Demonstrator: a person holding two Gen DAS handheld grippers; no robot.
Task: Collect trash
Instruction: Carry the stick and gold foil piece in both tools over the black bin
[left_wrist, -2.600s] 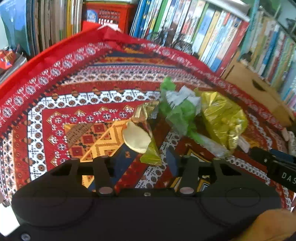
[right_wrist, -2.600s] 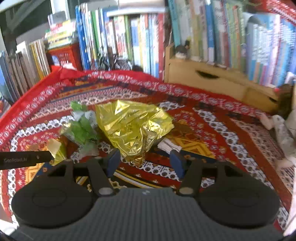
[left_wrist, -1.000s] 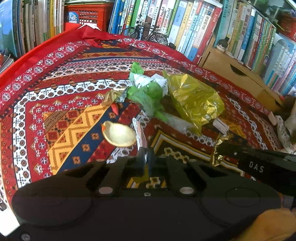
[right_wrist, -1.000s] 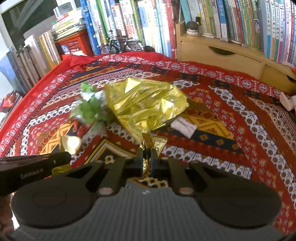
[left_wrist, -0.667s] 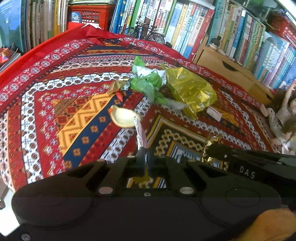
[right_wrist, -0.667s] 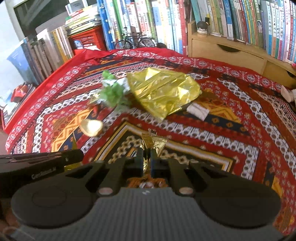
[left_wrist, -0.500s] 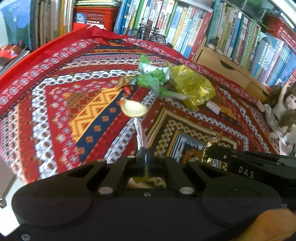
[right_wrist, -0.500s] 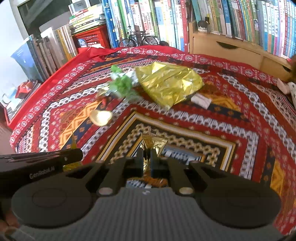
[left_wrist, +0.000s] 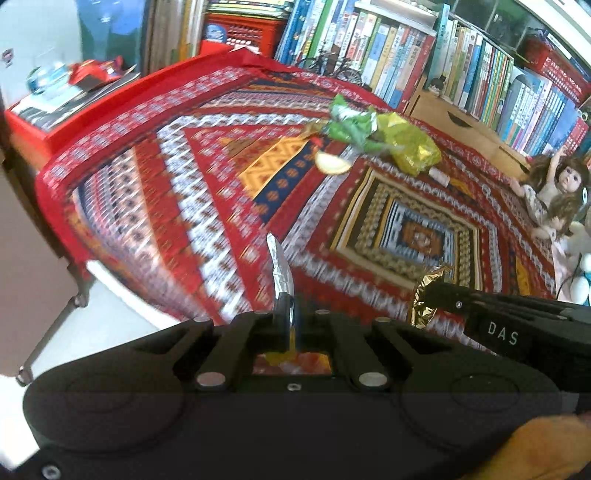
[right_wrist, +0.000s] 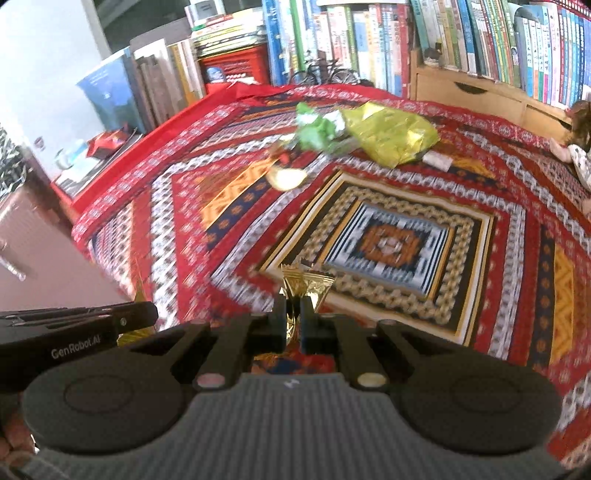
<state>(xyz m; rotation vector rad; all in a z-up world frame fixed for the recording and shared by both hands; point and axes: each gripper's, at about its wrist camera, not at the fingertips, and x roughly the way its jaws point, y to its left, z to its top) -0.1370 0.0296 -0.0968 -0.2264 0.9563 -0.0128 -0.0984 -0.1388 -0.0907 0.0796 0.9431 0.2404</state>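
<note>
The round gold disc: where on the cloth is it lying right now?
The round gold disc lies flat on the patterned cloth, far from both grippers, just in front and left of the green wrapper and the yellow foil bag.

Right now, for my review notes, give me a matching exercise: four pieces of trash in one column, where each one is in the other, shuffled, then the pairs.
Things:
1. silver foil strip
2. small gold wrapper
3. large yellow foil bag
4. green wrapper

Places:
A. on the patterned cloth, touching the large bag's left side
B. pinched in the right hand-held gripper
C. on the patterned cloth, near the wooden drawer box
D. pinched in the left hand-held gripper

Pairs: 1-D, 2-B, 3-C, 4-A
</note>
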